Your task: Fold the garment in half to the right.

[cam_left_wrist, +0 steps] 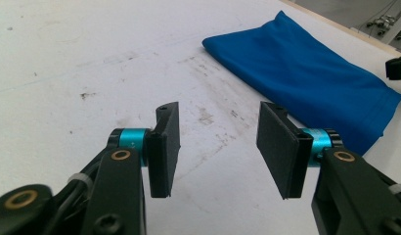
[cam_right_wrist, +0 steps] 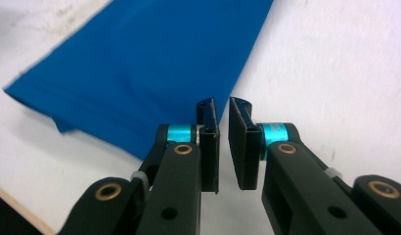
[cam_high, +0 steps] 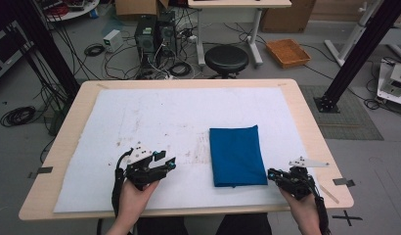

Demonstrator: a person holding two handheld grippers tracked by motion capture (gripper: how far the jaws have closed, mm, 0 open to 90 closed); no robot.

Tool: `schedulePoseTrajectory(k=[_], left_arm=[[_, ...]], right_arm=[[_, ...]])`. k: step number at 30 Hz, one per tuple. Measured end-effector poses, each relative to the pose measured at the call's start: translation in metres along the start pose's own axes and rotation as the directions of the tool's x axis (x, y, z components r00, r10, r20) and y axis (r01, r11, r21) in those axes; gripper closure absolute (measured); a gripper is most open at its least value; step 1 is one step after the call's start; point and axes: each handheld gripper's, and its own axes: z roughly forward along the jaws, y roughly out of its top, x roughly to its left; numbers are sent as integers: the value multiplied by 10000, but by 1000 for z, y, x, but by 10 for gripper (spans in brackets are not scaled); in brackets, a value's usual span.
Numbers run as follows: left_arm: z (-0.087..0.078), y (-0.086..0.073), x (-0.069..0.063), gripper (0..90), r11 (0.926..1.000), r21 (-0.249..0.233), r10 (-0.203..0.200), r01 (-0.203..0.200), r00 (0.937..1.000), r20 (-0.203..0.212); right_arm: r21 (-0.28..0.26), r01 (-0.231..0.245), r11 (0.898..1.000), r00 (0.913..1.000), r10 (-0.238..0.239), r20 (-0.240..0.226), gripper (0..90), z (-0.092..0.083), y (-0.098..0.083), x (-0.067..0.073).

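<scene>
While both hands rest at the near edge of the counter (cam_high: 66, 142), the scene reads like this:

Cloth: a folded blue cloth (cam_high: 236, 155) lies flat on the white mat (cam_high: 164, 112) that covers the counter, right of the middle and toward the near side, its long edges running away from the person.

Left gripper (cam_high: 165, 161): held low over the mat, well to the left of the cloth, pointing toward it. In the left gripper view its fingers (cam_left_wrist: 165, 147) stand wide apart with bare, scuffed mat between them; the cloth (cam_left_wrist: 306, 78) lies ahead and off to the right, clear of both fingers.

Right gripper (cam_high: 270, 173): held just beside the cloth's near right corner. In the right gripper view its fingers (cam_right_wrist: 209, 142) are nearly together, with a thin gap between them and no fabric in that gap; the cloth (cam_right_wrist: 140, 63) spreads ahead and to the left, and its near edge passes just behind the left-hand finger. Whether that finger touches the fabric I cannot tell.

Mat: grey smudges mark it between the left gripper and the cloth.

Beyond the counter: a black stool (cam_high: 226, 58) stands on the floor, with an orange tray (cam_high: 288, 52) to its right.
</scene>
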Motion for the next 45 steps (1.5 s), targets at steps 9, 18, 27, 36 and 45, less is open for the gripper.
schedulePoseTrajectory(k=[9, 18, 27, 36, 45], left_arm=[[-6, 3, 20, 439, 9997, -131, 184, -186, 9996, -204], [-16, 15, 50, 387, 9981, -428, 431, -453, 9977, -518], [-8, 32, 61, 387, 9930, -581, 1005, -1033, 9937, -492], [-16, 27, 65, 380, 9922, -698, 1003, -1033, 9939, -456], [-19, 25, 67, 379, 9929, -646, 973, -1003, 9941, -479]], right_arm=[[-1174, 62, 9931, 9999, -43, 161, 653, 2, 41, -9], [-2466, -422, 9682, 9990, 443, 29, 460, 8, 76, -27], [-2435, -286, 9695, 9995, 301, 24, 399, 12, 80, -38], [-2408, 742, 9677, 9968, -651, 456, 365, 6, 80, -32], [-2362, 921, 9673, 9955, -836, 455, 360, 7, 81, -27]])
